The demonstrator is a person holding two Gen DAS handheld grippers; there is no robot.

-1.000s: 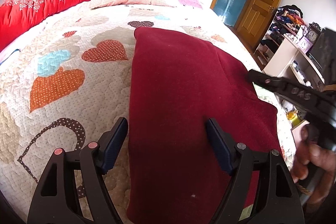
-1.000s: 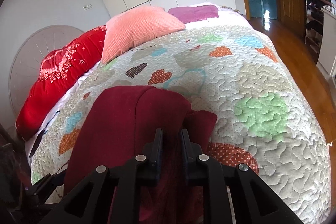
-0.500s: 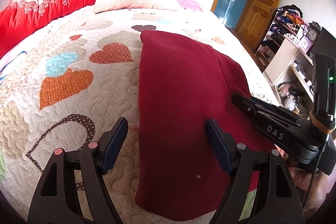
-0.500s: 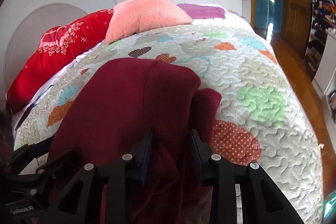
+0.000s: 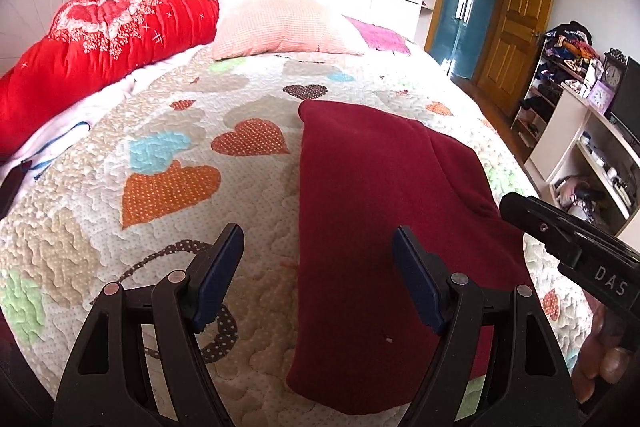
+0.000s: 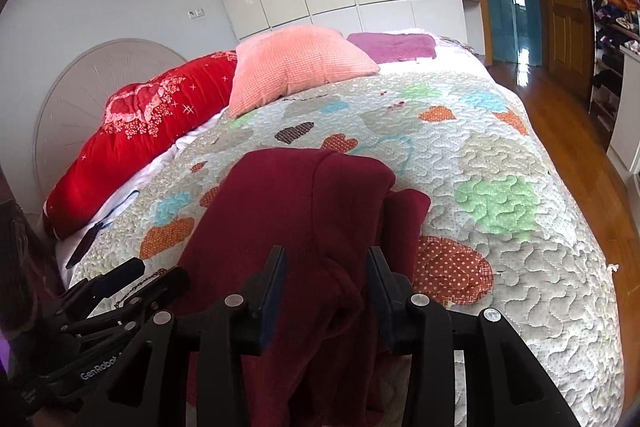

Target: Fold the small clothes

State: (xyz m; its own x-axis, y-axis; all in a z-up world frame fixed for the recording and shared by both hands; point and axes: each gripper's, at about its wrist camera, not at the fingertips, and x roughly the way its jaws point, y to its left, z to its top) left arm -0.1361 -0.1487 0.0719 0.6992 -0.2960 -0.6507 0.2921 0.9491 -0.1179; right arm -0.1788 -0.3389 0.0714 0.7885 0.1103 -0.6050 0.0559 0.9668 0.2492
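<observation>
My right gripper [image 6: 326, 281], jaws just opening, straddles but no longer pinches the dark red fleece garment [image 5: 384, 227] lying folded on the heart-patterned quilt [image 5: 168, 187], my left gripper [image 5: 318, 267] wide over its edge; snagged cloth could undo the fold.

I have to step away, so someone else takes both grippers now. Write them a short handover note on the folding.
Left gripper: open, nothing in it, over the quilt at the garment's left edge.
Right gripper: jaws have just been opening; a ridge of the maroon garment sits between them, pads not pressing it, so open.
Garment: lies lengthwise on the quilt, folded over along its length into a long strip, with a lower layer sticking out on its right side.
Done: lengthwise fold, it seems.
Left: probably tidy that protruding layer and the bunched near end, then fold across to shorten it.
</observation>
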